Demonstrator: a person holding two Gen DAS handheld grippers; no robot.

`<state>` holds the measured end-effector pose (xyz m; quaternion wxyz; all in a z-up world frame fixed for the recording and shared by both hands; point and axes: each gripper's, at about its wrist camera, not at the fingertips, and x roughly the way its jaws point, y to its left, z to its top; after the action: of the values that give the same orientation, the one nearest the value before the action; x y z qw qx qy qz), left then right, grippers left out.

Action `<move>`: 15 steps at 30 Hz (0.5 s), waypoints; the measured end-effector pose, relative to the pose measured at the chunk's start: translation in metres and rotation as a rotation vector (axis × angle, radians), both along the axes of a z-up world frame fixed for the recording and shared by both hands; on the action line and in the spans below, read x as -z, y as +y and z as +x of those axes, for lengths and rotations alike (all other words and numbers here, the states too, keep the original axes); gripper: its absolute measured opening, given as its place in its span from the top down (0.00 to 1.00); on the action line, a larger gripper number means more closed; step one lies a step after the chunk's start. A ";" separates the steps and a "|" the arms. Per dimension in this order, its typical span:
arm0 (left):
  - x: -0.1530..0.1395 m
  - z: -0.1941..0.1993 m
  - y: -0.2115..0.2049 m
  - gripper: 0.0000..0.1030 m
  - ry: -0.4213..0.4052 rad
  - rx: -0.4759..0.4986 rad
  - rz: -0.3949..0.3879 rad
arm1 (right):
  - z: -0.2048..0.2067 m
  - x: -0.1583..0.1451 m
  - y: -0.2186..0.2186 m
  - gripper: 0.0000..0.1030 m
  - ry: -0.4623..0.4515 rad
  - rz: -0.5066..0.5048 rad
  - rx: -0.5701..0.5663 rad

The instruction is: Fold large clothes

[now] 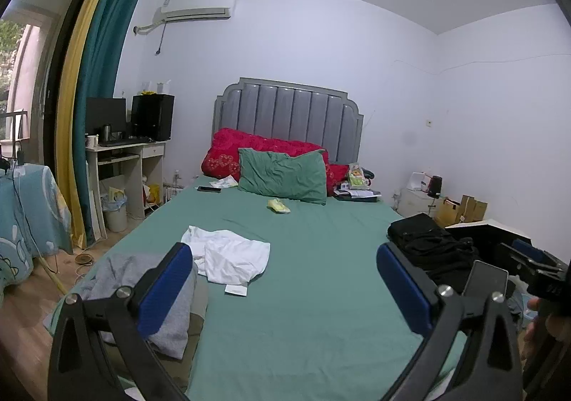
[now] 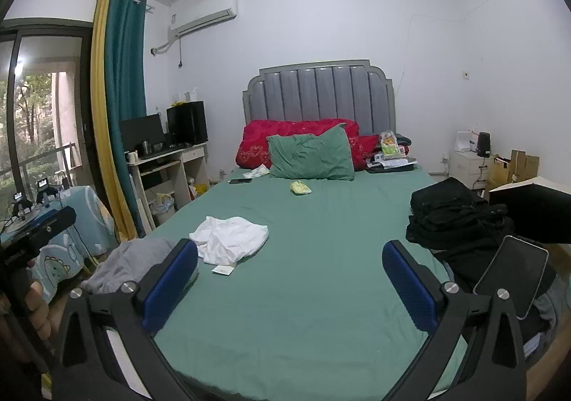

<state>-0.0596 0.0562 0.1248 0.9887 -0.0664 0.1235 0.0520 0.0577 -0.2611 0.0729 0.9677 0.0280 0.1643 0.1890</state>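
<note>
A crumpled white garment (image 1: 228,254) (image 2: 230,238) lies on the green bed sheet (image 1: 321,258) (image 2: 321,240), left of the middle. A grey garment (image 1: 117,279) (image 2: 132,263) is heaped at the bed's near left corner. A pile of black clothes (image 1: 431,245) (image 2: 453,222) sits at the right edge. My left gripper (image 1: 283,279) is open and empty, held above the foot of the bed. My right gripper (image 2: 289,276) is open and empty too, beside it.
A green pillow (image 1: 283,178) and red bedding (image 1: 228,151) lie at the headboard. A phone (image 2: 510,276) rests on the black pile. A desk (image 1: 125,165) and bin (image 1: 114,212) stand left of the bed, boxes (image 1: 464,210) to the right.
</note>
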 end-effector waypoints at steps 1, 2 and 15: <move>0.000 0.000 -0.001 0.00 -0.001 -0.003 0.001 | 0.000 0.000 0.000 0.01 0.000 0.000 0.000; 0.000 0.001 -0.001 0.00 -0.002 -0.003 0.002 | 0.000 0.000 0.000 0.01 -0.001 0.000 0.000; -0.001 -0.001 -0.002 0.00 -0.001 0.002 0.004 | 0.002 0.000 -0.002 0.00 -0.002 0.000 -0.003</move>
<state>-0.0604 0.0541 0.1254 0.9890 -0.0642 0.1229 0.0510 0.0600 -0.2634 0.0725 0.9676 0.0277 0.1636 0.1904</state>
